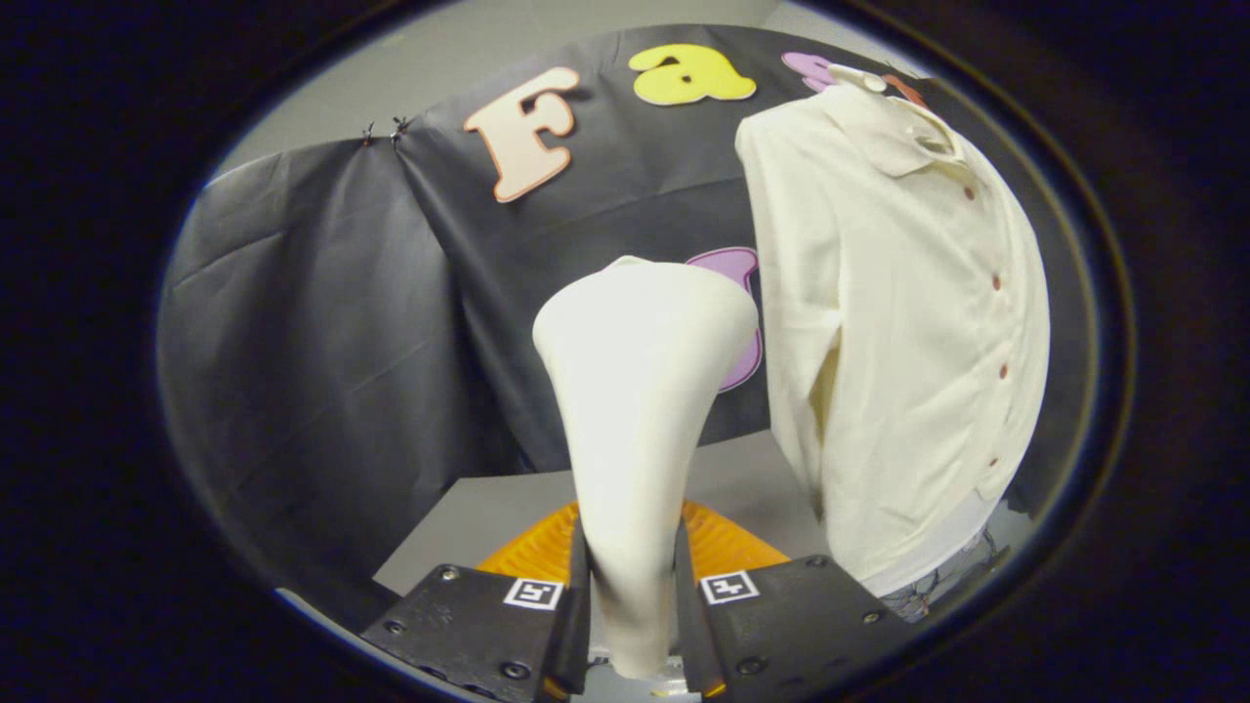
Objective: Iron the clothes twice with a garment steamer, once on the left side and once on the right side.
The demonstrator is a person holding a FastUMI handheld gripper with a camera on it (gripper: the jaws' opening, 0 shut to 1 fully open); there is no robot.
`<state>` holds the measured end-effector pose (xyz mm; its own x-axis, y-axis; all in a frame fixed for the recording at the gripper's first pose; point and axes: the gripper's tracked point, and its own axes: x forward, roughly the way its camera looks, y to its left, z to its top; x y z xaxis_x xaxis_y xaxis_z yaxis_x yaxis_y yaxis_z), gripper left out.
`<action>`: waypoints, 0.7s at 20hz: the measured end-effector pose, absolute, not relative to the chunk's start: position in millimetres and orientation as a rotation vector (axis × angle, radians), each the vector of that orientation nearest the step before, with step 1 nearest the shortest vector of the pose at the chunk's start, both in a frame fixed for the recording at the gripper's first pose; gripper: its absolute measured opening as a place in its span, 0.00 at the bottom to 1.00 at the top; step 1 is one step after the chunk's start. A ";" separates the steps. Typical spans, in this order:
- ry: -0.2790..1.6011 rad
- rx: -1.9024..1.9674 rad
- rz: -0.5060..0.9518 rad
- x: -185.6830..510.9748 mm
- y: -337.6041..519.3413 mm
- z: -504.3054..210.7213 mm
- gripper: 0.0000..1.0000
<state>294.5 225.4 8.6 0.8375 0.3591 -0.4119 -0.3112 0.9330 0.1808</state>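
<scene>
Two fingers (583, 625) were clamped on the steamer (640, 410), one on each side of its narrow handle end, with barely any gap beyond what the handle filled. So the gripper (633, 625) was closed on it and it looked like a firm hold, steamer sticking straight up ahead of the fingers and flaring out into the wide head at the top.

Just past the fingers, behind the handle, was something orange and ribbed (718, 542), and I couldn't tell what it was. It sat on the grey counter (488, 517).

Further out, off to the right of the steamer, the shirt (898, 322) hung upright, cream with a row of dark buttons down the front and a collar up top. The steamer head was beside it, still apart from the cloth, with the booth wall (322, 322) showing behind both.

As for progress: my guess was that the pick-up was sorted but the actual ironing hadn't begun, since the head wasn't on the fabric. I couldn't see any steam or marks on the shirt to say a side was done, so I'd count both the left pass and the right pass as still to do.
</scene>
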 end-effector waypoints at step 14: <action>0.214 -0.065 0.159 376.2 79.1 95.5 0.38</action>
